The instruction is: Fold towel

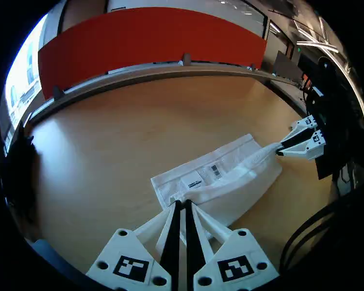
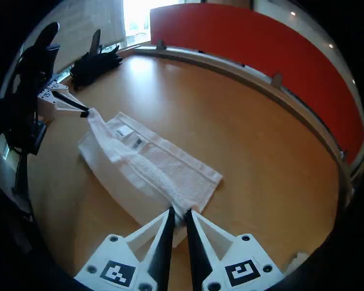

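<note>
Item one: we record a white terry-cloth towel (image 1: 230,167) on the light wooden tabletop (image 1: 133,131). It lies partly folded along its length. One layer rests flat on the wood, and a long edge is raised and drawn taut between the two grippers. Two small sewn labels (image 1: 204,177) show on the flat layer, near the left gripper's end.

Item two: the left gripper (image 1: 183,204), white with black finger pads. We note its jaws clenched on a bunched corner of the towel. In the right gripper view it appears far off at the opposite end (image 2: 86,113), pinching that same corner.

Item three: the right gripper (image 2: 180,213), of the same make. We list its jaws as clamped on the other end of the raised edge, with cloth between the pads. The left gripper view shows it at the far right (image 1: 280,148).

Item four: a long red partition panel (image 2: 259,53) standing along the table's far rim.

Item five: a black bundled object (image 2: 94,63) on the tabletop, well apart from the towel.
</note>
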